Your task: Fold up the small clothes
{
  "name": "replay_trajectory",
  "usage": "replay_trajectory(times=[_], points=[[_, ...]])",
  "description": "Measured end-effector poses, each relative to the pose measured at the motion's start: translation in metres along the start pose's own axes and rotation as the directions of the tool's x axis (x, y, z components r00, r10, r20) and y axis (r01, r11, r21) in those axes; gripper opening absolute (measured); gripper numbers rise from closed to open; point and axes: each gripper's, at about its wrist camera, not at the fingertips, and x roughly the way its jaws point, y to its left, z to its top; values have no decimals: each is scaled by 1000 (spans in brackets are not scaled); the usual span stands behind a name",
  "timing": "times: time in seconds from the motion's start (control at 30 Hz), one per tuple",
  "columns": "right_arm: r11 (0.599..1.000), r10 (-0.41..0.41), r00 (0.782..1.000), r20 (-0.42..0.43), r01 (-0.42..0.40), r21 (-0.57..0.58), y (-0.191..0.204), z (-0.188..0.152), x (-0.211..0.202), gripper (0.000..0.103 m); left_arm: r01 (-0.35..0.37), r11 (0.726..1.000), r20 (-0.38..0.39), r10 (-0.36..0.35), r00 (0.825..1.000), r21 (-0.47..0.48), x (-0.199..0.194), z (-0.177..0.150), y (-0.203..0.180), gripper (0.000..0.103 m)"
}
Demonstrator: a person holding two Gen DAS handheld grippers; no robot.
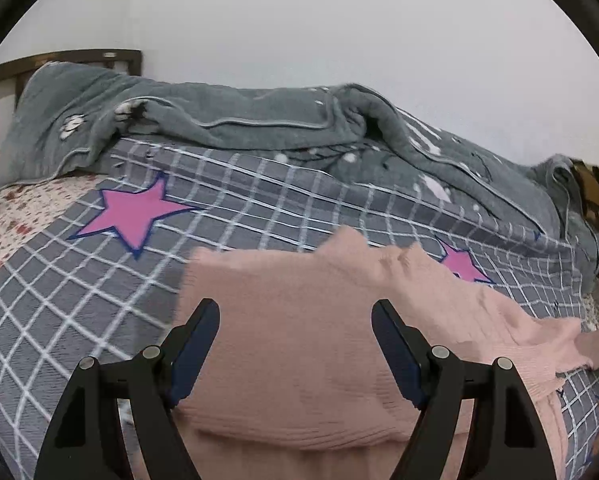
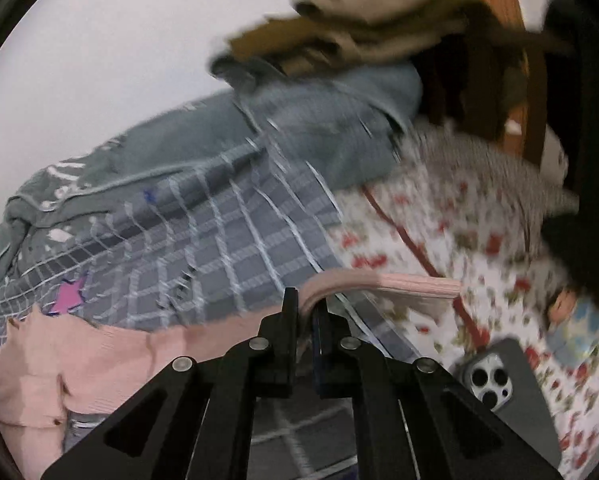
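Two hand-held grippers share one pink top (image 1: 307, 360) on the bed (image 1: 59, 320). The right one (image 2: 306, 312) pinches a ribbed sleeve (image 2: 399, 282) that runs out to its right; the left (image 1: 295, 320), spread wide and empty, hovers over the body, nearer the fold.

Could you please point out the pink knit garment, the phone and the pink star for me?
pink knit garment (image 1: 299, 344): left wrist view, its flat middle panel.
phone (image 2: 499, 380): right wrist view, on its back beside the camera lenses.
pink star (image 1: 133, 212): left wrist view, the star's centre.
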Motion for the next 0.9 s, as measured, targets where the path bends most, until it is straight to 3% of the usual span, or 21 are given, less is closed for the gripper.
replay_trajectory(times=[0.2, 0.37, 0.5, 0.6, 0.7, 0.8, 0.9], points=[[990, 52, 994, 97, -39, -134, 80, 22, -48, 6, 10, 996, -11, -11, 1000, -84, -12, 4, 43, 77], [960, 147, 982, 118, -113, -258, 179, 21, -93, 6, 23, 988, 6, -23, 1000, -153, -30, 6, 86, 77], [918, 255, 962, 98, -209, -337, 260, 6, -123, 6, -52, 986, -64, 42, 997, -155, -20, 5, 117, 77], [863, 361, 932, 33, -320, -391, 332, -20, -136, 6, -68, 980, -103, 50, 993, -187, -14, 3, 137, 77], [804, 447, 890, -87, -442, -398, 390, -56, -131, 6, -77, 973, -117, 53, 992, -216, -14, 2, 153, 77], [750, 481, 851, -211, -524, -403, 436, -101, -117, 6, -69, 965, -123, 38, 992, -255, -14, 1, 166, 77], [730, 482, 813, -328, -579, -363, 457, -134, -97, 9, -78, 966, -142, 44, 989, -248, -10, 0, 166, 77]])
